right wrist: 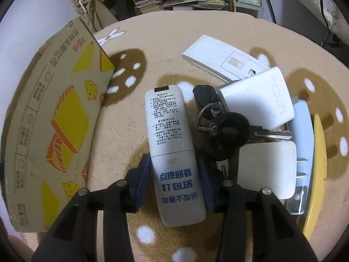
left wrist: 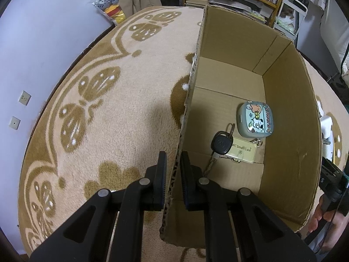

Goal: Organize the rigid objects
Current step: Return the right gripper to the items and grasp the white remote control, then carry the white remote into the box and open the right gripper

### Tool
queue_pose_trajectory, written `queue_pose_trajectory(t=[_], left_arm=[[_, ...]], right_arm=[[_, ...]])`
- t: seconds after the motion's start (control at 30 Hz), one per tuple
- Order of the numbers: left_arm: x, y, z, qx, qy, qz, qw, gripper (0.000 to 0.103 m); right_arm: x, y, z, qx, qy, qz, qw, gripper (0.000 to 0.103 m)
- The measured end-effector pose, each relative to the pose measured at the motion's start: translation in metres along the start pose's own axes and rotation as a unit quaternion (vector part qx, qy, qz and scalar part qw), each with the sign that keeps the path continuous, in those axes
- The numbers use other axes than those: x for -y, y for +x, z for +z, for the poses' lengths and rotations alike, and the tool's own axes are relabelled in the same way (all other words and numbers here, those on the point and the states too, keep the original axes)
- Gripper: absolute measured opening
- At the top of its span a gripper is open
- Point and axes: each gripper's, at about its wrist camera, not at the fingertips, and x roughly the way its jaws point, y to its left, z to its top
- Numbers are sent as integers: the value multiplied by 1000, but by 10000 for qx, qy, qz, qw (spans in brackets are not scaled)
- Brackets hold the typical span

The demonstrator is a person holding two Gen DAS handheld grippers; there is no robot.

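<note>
the left tool [left wrist: 173, 170] was clamped on the near side wall of the open cardboard box [left wrist: 285, 118], one finger outside over the beige patterned rug [left wrist: 122, 100] and one inside the box. on the box floor lay a black car key [left wrist: 220, 144] resting partly over an nfc smart card [left wrist: 243, 152], with a small cartoon-printed case [left wrist: 255, 119] just beyond them, near the right wall.

the right tool [right wrist: 174, 174] was closed on a white remote control [right wrist: 172, 148], which lay face down with printed chinese text on its back; the fingers pressed its lower half from both sides. the remote rested on the rug, just to the right of the box's printed outer wall. immediately right of the remote sat a cluster of items: a bunch of black keys [right wrist: 231, 128] on a ring, a white power adapter [right wrist: 257, 104] partly over the keys, a white plug charger [right wrist: 267, 170] nearer the tool, and a flat white device [right wrist: 218, 56] farther back. a yellow-rimmed object [right wrist: 318, 174] lay at the right edge; its kind could not be determined.
</note>
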Motion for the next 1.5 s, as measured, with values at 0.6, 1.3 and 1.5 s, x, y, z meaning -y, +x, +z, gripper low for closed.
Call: queue_pose_trajectory(t=[0.6,1.3,1.5], left_arm=[[1,-1,-1,16,13,20,10000,12],[3,-2,-1,53,79,97,9999,12],[2,-2,-1,55,73,85,9999,12]], right_arm=[[-31,-29,-10,756,-133,-134,9970,44],[-107,-115,35,1598,-629,977,9803,44],[-132,-113,40,1482,-882,992,9800,44]])
